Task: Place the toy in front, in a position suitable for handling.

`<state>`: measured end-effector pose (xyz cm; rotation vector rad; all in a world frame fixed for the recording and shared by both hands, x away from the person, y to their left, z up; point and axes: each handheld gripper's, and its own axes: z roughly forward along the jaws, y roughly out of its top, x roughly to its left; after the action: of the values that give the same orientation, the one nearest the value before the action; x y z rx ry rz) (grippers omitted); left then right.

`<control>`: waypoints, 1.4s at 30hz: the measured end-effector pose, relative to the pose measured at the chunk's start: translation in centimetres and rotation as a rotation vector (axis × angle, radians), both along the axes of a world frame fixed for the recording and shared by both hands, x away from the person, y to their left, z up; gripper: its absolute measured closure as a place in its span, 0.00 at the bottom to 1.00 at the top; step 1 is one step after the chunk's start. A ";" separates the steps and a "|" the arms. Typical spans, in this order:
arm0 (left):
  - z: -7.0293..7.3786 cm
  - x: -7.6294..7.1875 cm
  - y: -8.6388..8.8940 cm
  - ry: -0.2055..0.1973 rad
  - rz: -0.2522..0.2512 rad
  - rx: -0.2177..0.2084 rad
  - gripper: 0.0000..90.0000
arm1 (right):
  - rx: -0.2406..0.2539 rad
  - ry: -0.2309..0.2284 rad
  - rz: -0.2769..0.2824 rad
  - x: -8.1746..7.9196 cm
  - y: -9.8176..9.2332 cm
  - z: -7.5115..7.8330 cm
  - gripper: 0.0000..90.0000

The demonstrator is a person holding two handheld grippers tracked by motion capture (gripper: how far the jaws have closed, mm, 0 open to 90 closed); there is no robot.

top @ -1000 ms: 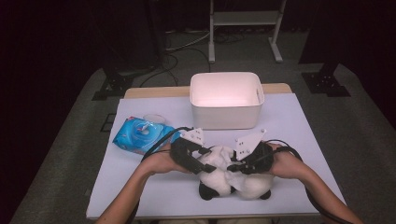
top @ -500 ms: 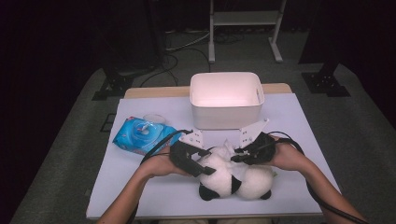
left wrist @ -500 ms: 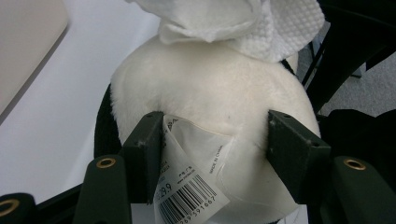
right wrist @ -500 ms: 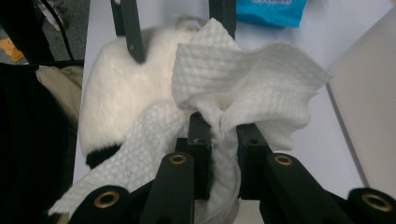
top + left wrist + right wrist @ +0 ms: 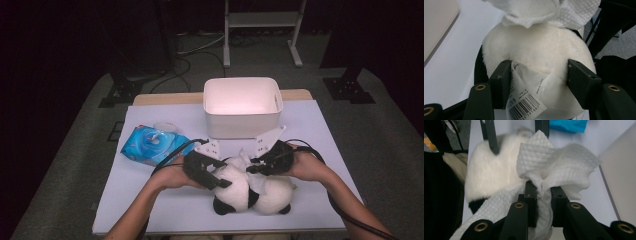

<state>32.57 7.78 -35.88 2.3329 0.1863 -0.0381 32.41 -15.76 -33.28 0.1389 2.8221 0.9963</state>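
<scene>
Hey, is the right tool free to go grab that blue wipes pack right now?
Probably not. The right tool is shut on a white wipe, and the panda toy and left tool lie between it and the blue wipes pack.

The round plush panda toy (image 5: 248, 192) was creamy white with black limbs and ears, and its sewn-in label (image 5: 526, 96) was white with black print and a barcode. The crumpled cloth wipe (image 5: 554, 168) was white with a fine waffle texture. The flat packet of wipes (image 5: 151, 145) was bright blue. The rectangular plastic bin (image 5: 242, 107) was pale white, the tabletop (image 5: 150, 210) pale lavender-white.
</scene>
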 end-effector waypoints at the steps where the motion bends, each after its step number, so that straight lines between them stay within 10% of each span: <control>1: 0.0 0.0 0.0 -0.001 0.002 0.000 0.44 | 0.006 -0.001 0.002 0.1 0.3 0.1 0.87; 12: -0.3 0.0 0.2 0.003 0.020 0.000 0.44 | -0.061 0.019 -0.025 -0.1 -1.6 -0.6 0.87; 23: 0.9 0.0 0.1 0.028 -0.015 -0.004 0.39 | -0.009 0.047 -0.123 -1.4 -7.1 -1.6 0.87; 31: 2.4 0.7 -2.2 0.001 0.002 0.060 0.21 | 0.006 0.039 -0.118 -2.8 -7.4 -2.3 0.88; 42: 1.1 0.2 -2.6 0.015 -0.023 0.092 0.30 | -0.028 0.013 -0.058 -2.2 -4.4 -1.0 0.88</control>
<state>32.77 5.15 -34.76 2.4267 0.1717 -0.0593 30.24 -20.18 -34.31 0.2230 2.8244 0.9474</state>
